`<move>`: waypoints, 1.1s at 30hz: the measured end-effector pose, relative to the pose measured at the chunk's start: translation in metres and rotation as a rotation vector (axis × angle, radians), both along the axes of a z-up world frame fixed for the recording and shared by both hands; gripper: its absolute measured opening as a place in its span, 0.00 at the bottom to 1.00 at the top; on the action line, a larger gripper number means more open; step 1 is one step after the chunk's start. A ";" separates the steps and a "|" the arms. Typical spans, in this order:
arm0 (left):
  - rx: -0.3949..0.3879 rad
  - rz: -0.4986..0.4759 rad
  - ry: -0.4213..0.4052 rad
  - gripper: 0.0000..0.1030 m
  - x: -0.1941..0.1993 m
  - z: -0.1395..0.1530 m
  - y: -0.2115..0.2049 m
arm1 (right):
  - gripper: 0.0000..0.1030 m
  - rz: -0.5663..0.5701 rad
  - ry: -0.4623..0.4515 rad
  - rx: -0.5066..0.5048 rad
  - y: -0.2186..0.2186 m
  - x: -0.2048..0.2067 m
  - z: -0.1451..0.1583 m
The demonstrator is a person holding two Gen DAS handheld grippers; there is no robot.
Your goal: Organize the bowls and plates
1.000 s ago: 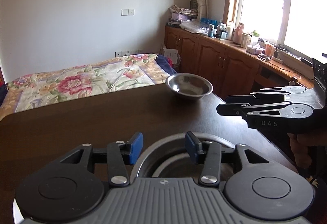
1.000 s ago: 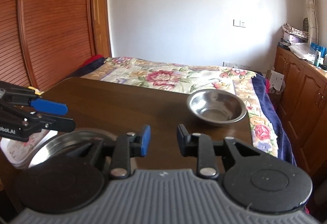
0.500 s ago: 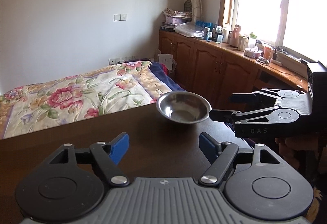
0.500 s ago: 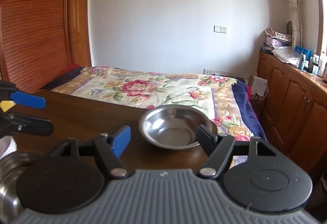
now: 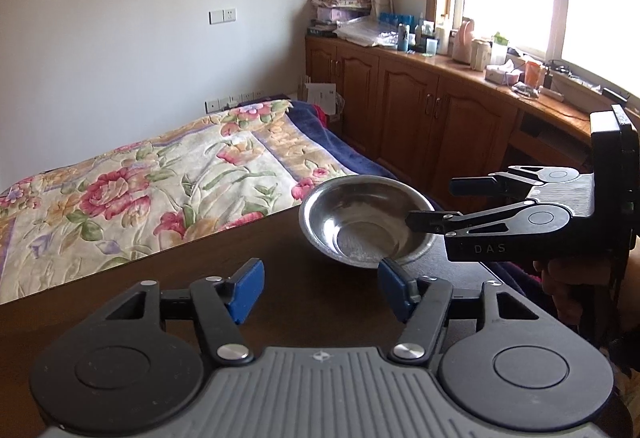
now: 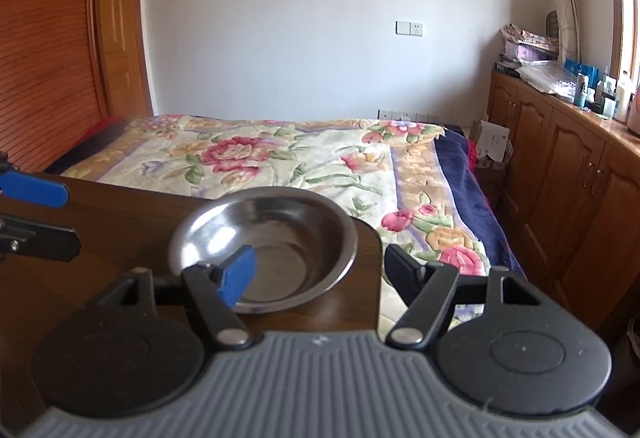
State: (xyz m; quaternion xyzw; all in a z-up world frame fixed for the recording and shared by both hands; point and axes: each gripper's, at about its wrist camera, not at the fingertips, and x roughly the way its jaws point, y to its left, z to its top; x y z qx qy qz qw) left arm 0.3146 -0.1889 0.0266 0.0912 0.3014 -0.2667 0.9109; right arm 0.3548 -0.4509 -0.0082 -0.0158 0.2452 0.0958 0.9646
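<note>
**Near the worktop's far corner, one steel bowl waits for the right tool**

At the left of the scene, the left tool [image 5: 318, 290] hangs above bare dark worktop [image 5: 160, 278], its blue pads spread wide with nothing between them. Its right pad sits close to the near rim of the bowl [image 5: 366, 222] but, as far as the left wrist view shows, is not touching it.

Further right stands the bowl itself, a shallow round steel one, upright with its mouth facing up and empty. Being round, it has no long axis to speak of; only the rim matters for a grasp. It sits at the far right corner of the worktop, close to the edge, with the flowered bed [image 6: 280, 154] beyond.

Rightmost is the right tool [image 6: 316, 270], also wide open and holding nothing. In its own view the blue pad lies over the bowl's inside while the other finger [image 6: 404, 270] stands outside the right-hand wall, so the jaws appear to straddle the rim; whether either touches metal I cannot tell.

My judgement is that the step in hand is a rim pinch by the right tool. To do it well, lower until the wall sits deep between the pads, close squarely across it, and lift straight up. A shallow bite on polished steel may slip, and a sideways nudge could push the bowl off the nearby edge.
</note>
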 end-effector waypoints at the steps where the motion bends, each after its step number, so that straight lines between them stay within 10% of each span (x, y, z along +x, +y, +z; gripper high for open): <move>1: 0.006 0.000 0.003 0.63 0.004 -0.002 -0.002 | 0.69 -0.002 0.003 0.001 -0.001 0.003 -0.002; 17: 0.030 0.008 0.077 0.52 0.046 -0.023 -0.027 | 0.60 0.005 0.038 0.065 -0.012 0.023 -0.012; 33: 0.042 0.014 0.156 0.32 0.071 -0.039 -0.044 | 0.20 0.041 0.091 0.139 -0.019 0.028 -0.017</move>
